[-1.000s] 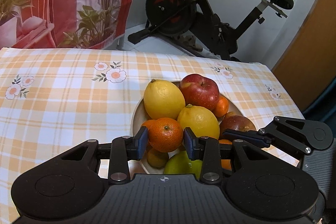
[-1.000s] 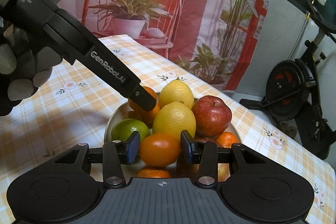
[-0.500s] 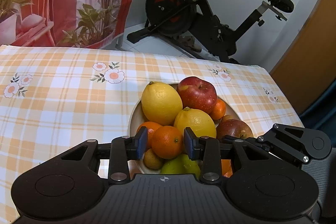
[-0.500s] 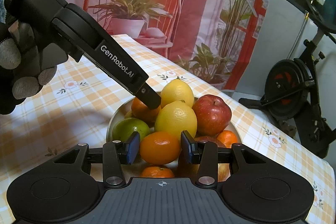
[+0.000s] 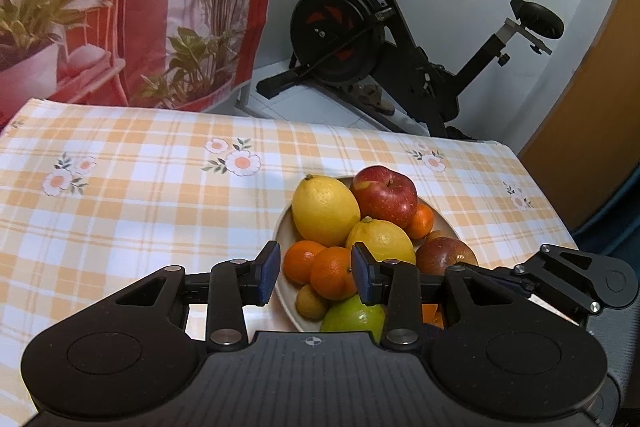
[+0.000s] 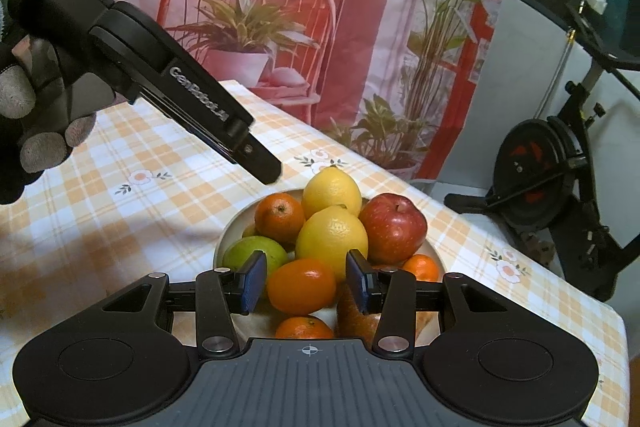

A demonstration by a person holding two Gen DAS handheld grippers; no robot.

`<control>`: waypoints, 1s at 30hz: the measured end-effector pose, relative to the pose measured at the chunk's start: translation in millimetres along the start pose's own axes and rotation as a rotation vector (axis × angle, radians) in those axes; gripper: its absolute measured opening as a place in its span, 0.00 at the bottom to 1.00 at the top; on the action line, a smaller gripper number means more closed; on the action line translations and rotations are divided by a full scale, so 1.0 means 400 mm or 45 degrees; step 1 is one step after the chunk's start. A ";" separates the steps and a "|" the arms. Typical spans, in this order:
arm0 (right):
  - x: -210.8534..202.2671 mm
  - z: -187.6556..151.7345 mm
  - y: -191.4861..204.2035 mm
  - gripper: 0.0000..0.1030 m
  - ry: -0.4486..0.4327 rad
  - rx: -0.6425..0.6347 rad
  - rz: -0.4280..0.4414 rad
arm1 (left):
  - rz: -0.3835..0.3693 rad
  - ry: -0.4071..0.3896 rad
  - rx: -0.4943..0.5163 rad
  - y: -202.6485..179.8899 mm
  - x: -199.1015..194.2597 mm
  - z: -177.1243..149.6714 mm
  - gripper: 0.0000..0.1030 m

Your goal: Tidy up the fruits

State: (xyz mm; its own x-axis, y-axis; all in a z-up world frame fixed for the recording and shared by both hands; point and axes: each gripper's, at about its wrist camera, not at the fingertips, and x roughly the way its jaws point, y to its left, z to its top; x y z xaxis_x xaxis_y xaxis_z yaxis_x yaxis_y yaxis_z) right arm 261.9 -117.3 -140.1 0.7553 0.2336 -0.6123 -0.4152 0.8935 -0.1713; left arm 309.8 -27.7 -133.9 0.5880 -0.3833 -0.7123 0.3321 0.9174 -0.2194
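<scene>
A beige bowl (image 5: pixel 285 227) heaped with fruit stands on the table (image 5: pixel 120 195), which is covered with an orange-and-white checked cloth printed with daisies.

In the bowl, two lemons (image 5: pixel 325 210) lie at the middle of the heap, one behind the other. A red apple (image 5: pixel 385 195) sits at the bowl's far side, with a small mandarin (image 5: pixel 420 223) touching it at the rim, and a second apple (image 5: pixel 446 254) lies just beside the nearer lemon. A green apple (image 5: pixel 354 315) and a small yellowish fruit (image 5: pixel 310 303) rest at the bowl's near edge.

The left gripper (image 5: pixel 314 277) hangs over the near rim of the bowl. Its jaws stand narrowly apart and hold nothing; a mandarin (image 5: pixel 334 273) in the bowl shows in the gap below them, with another beside it.

The right gripper (image 6: pixel 306 281) is on the bowl's other side, jaws likewise narrow and not pressing on anything. An orange (image 6: pixel 301 286) in the heap sits between its blue pads, with a small gap on each side. A gloved hand (image 6: pixel 36 123) carries the left gripper, seen from the right wrist.

Beyond the table are a printed curtain (image 6: pixel 320 7) and an exercise bike (image 5: pixel 400 39).
</scene>
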 end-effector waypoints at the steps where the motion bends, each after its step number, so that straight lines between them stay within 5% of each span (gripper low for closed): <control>1: -0.006 0.000 0.000 0.40 -0.004 0.005 -0.005 | 0.008 -0.008 0.002 0.002 -0.010 0.000 0.41; 10: -0.082 0.008 -0.027 0.41 -0.078 0.138 -0.074 | 0.062 -0.084 0.023 0.015 -0.103 -0.001 0.47; 15: -0.149 0.024 -0.037 0.53 -0.152 0.222 -0.132 | 0.094 -0.157 0.056 0.003 -0.175 0.000 0.50; 17: -0.179 0.032 -0.044 0.59 -0.182 0.270 -0.147 | 0.110 -0.187 0.069 -0.005 -0.203 0.002 0.68; 24: -0.297 0.055 -0.063 0.98 -0.301 0.407 -0.145 | 0.116 -0.254 0.092 -0.034 -0.287 -0.004 0.93; 30: -0.366 0.078 -0.059 1.00 -0.344 0.465 -0.151 | 0.145 -0.323 0.077 -0.059 -0.359 -0.012 1.00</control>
State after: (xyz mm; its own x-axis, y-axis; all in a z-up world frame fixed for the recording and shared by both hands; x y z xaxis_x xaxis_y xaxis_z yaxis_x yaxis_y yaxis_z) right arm 176.8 -160.5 -22.4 0.9119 0.1700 -0.3736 -0.1489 0.9852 0.0850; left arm 214.0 6.4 -29.6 0.7874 -0.2994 -0.5389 0.2920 0.9510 -0.1017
